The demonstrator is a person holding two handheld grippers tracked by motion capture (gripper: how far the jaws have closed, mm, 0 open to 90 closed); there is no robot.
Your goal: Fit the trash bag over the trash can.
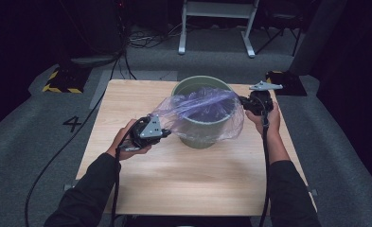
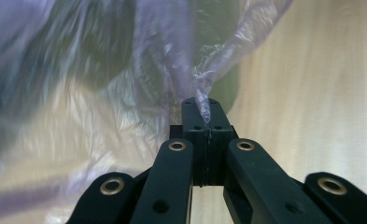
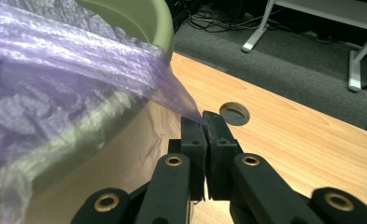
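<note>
A pale green bucket [image 1: 203,133] stands on the wooden table [image 1: 183,175]. A thin purple plastic bag [image 1: 200,109] is stretched over its mouth and down its front. My left gripper [image 1: 167,134] is low at the bucket's left, shut on one twisted edge of the bag [image 2: 203,100]. My right gripper [image 1: 243,101] is at the bucket's right rim, shut on the opposite edge of the bag [image 3: 186,105]. In the right gripper view the bucket's rim [image 3: 165,28] shows above the film.
A round cable hole [image 3: 234,113] lies in the table near the right gripper. White desk legs [image 1: 217,23] and cables stand on the grey floor beyond the far edge. A yellow-black striped block [image 1: 60,80] sits at the left back.
</note>
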